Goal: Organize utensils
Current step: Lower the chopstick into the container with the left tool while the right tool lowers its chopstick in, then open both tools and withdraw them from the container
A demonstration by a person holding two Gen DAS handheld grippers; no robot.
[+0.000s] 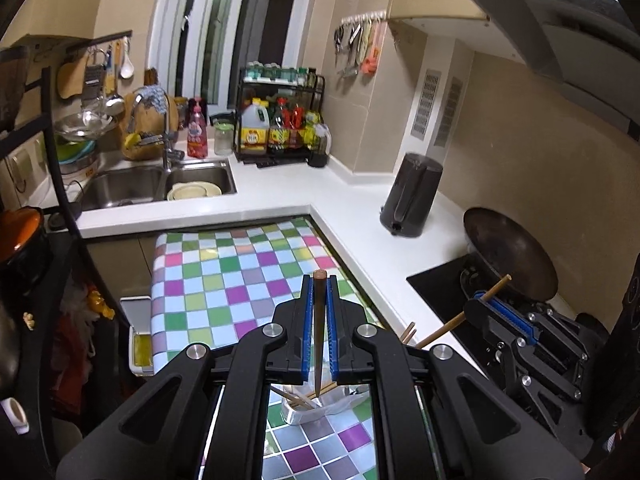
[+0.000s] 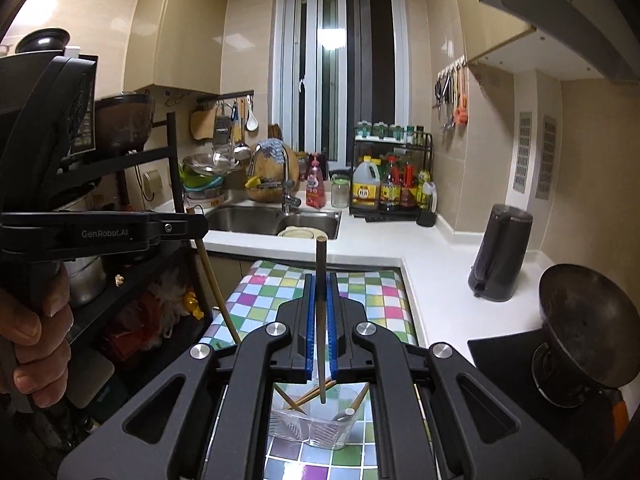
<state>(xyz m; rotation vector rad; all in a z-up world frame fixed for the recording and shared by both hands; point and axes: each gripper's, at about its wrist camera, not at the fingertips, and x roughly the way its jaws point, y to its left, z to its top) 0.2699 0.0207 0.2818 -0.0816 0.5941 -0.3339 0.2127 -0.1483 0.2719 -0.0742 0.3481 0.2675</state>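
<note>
My left gripper [image 1: 319,280] is shut on a brown chopstick [image 1: 318,332] held upright, its tip hanging over a clear plastic holder [image 1: 304,412] with several chopsticks in it. My right gripper [image 2: 320,280] is shut on another brown chopstick [image 2: 321,320], its tip above the same clear holder [image 2: 316,428] on the checkered cloth [image 2: 360,292]. The right gripper also shows in the left wrist view [image 1: 486,298], its chopstick [image 1: 460,318] slanted. The left gripper shows at the left of the right wrist view [image 2: 188,210], with its chopstick [image 2: 214,280].
White counter [image 1: 360,216] runs along the right with a dark kettle [image 1: 412,196], a wok [image 1: 512,252] on the hob, a sink [image 1: 160,184] and a bottle rack [image 1: 280,120]. A black shelf [image 2: 132,200] stands at the left.
</note>
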